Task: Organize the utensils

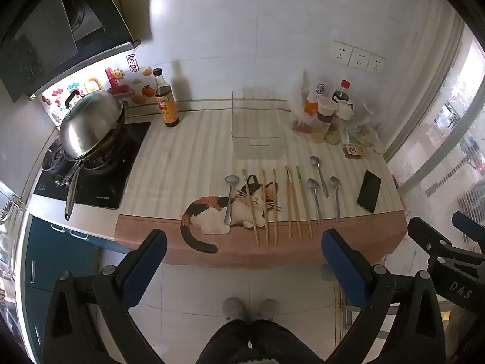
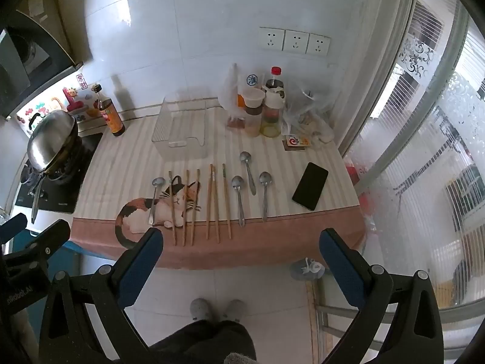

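Start of task, nothing picked up. My left gripper (image 1: 242, 257) and right gripper (image 2: 241, 254) both spread wide, empty, hanging short of table (image 1: 348, 242) edge. Chopsticks (image 1: 275, 206) and four spoons (image 1: 315, 200) lie in row just in front of clear bin (image 1: 257, 127), none inside. Next move, my guess: reach forward, pinch one thin utensil low on its handle, carry to bin. Bin walls transparent, hard to trace; chopstick count unclear where they overlap.

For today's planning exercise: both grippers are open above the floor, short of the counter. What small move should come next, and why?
Probably bring the right gripper forward over the nearest spoon. Both grippers are empty, the left gripper too, every spoon and chopstick lies loose on the mat, and the clear bin holds nothing.
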The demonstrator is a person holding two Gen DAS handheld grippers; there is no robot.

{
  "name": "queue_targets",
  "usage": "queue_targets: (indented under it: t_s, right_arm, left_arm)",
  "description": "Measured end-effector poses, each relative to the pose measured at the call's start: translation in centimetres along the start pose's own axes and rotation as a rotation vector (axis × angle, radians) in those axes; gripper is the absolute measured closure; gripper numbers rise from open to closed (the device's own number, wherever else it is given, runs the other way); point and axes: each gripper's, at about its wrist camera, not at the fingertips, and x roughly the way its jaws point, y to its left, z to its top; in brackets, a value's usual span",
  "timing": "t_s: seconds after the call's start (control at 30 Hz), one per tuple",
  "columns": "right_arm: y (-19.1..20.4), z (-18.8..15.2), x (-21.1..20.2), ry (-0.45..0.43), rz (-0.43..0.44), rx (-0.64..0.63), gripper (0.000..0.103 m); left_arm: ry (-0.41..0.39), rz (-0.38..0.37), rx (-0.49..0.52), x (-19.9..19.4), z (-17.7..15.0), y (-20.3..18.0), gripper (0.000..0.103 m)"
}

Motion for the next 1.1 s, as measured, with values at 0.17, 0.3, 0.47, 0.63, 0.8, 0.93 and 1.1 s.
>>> queue_targets:
  t_s: [0.17, 0.3, 0.47, 0.63, 0.8, 0.93, 1.1]
  right_arm:
    - [0.1, -0.1, 0.0, -0.003, -0.001, -0.001, 0.000]
    - [0.1, -0.1, 0.1, -0.004, 0.002, 0.000, 0.000]
    - [-0.4, -0.1, 0.4, 0.000, 0.009, 0.000, 0.000]
    - [0.4, 0.3, 0.1, -0.002, 0.007, 0.000, 0.000]
    - [0.1, 0.4, 0.4, -0.001, 0.006, -0.002, 0.000]
    - [0.7, 0.2, 0.2, 0.001, 0.010, -0.001, 0.000]
    - [0.9, 0.0, 0.3, -0.001, 0.024, 0.002, 0.000]
  left_arm:
    - [0.004, -0.001, -0.001, 0.0, 0.0, 0.0, 0.000]
    - [0.002, -0.003, 0.000, 0.0, 0.0, 0.0, 0.000]
    - [0.002, -0.002, -0.003, -0.1, -0.1, 0.6, 0.000]
    - [0.003, -0.005, -0.001, 0.1, -0.1, 0.5, 0.000]
    - [0.005, -0.007, -0.001, 0.2, -0.1, 0.6, 0.000]
    - [0.006, -0.007, -0.002, 0.3, -0.1, 0.5, 0.000]
    - [0.007, -0.015, 0.001, 0.5, 0.0, 0.4, 0.000]
